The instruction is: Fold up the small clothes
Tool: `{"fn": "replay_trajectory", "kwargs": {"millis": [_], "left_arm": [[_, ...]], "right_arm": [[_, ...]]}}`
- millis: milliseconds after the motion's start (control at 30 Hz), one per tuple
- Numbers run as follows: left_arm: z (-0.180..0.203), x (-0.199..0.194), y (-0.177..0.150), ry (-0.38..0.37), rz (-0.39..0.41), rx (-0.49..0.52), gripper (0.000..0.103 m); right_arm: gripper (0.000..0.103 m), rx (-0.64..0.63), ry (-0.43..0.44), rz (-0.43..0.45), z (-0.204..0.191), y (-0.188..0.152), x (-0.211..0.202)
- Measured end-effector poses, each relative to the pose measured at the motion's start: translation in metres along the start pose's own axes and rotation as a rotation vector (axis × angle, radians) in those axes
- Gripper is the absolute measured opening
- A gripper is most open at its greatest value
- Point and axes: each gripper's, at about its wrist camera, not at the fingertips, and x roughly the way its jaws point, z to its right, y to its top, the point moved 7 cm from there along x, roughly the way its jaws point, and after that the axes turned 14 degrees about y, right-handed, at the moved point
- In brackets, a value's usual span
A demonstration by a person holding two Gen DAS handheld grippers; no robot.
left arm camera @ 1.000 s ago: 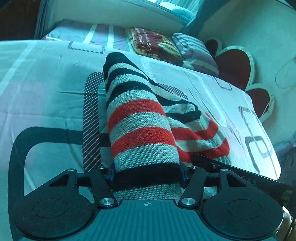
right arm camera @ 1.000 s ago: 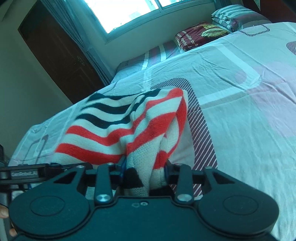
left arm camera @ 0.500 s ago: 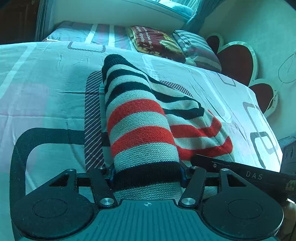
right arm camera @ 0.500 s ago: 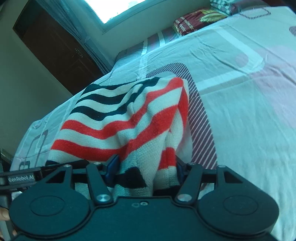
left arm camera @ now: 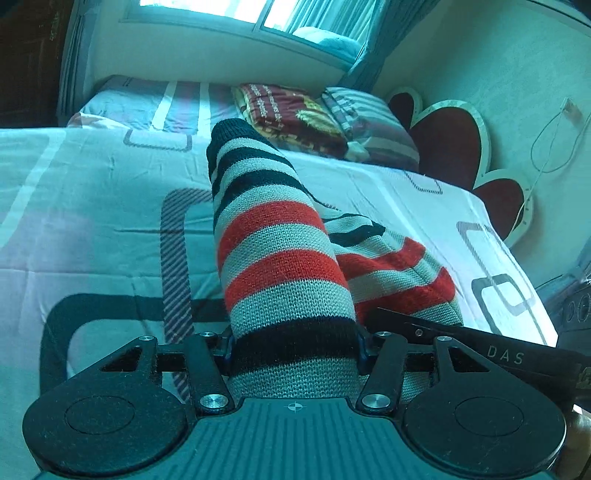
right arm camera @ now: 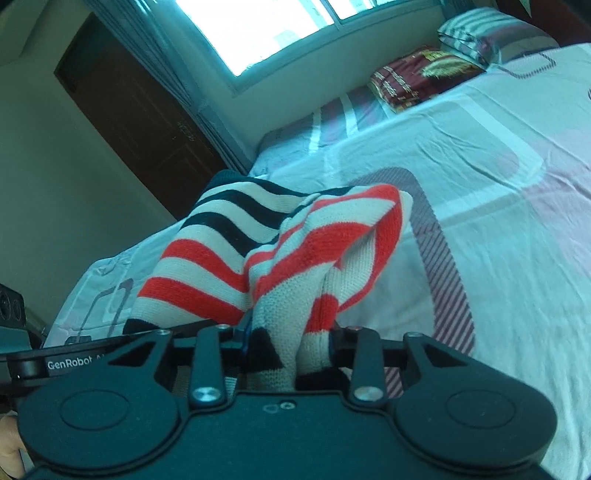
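Both cameras tilted up since a second ago, window (left arm camera: 236, 14) now showing, left hand-held gripper (left arm camera: 295, 347) clamped on striped knit garment (left arm camera: 273, 258), right hand-held gripper (right arm camera: 288, 343) pinching its bunched edge, apparently lifted partly off the bed (left arm camera: 74, 206).

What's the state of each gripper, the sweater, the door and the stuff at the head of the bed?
left gripper: shut on striped sweater
right gripper: shut on striped sweater
striped sweater: bunched, partly lifted off the bed sheet
door: closed
red blanket: folded
striped pillow: lying flat
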Motion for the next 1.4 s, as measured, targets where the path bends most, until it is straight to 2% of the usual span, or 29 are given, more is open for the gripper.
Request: {"fn": "replay_trajectory", "kwargs": {"millis": [167, 233, 300, 400, 567, 800, 1033, 1167, 1400], "left_arm": [[-0.018, -0.012, 0.006, 0.012, 0.014, 0.001, 0.055], [-0.025, -0.007, 0.004, 0.007, -0.010, -0.014, 0.055], [-0.033, -0.006, -0.001, 0.006, -0.026, -0.052, 0.055], [-0.041, -0.017, -0.003, 0.011, -0.002, -0.058, 0.055], [-0.074, -0.042, 0.011, 0.045, 0.034, -0.066, 0.055], [-0.165, -0.072, 0.006, 0.095, 0.040, -0.085, 0.055], [-0.277, -0.095, 0.001, 0.137, 0.050, -0.089, 0.055], [-0.334, -0.095, 0.004, 0.153, 0.050, -0.092, 0.055], [-0.401, -0.070, 0.004, 0.172, 0.042, -0.123, 0.055]], "right_arm": [[0.034, -0.027, 0.008, 0.009, -0.020, 0.004, 0.008], [0.034, 0.002, -0.008, 0.002, -0.017, 0.001, 0.013], [0.034, 0.058, 0.015, 0.022, -0.019, -0.002, 0.012], [0.034, -0.034, 0.013, 0.002, -0.043, 0.002, 0.019], [0.034, -0.036, 0.075, 0.009, -0.075, 0.006, 0.038], [0.034, -0.037, 0.119, -0.021, -0.135, -0.024, 0.090], [0.034, -0.039, 0.137, -0.019, -0.203, -0.060, 0.158], [0.034, -0.044, 0.136, -0.021, -0.230, -0.071, 0.196], [0.033, -0.059, 0.118, -0.050, -0.246, -0.085, 0.251]]}}
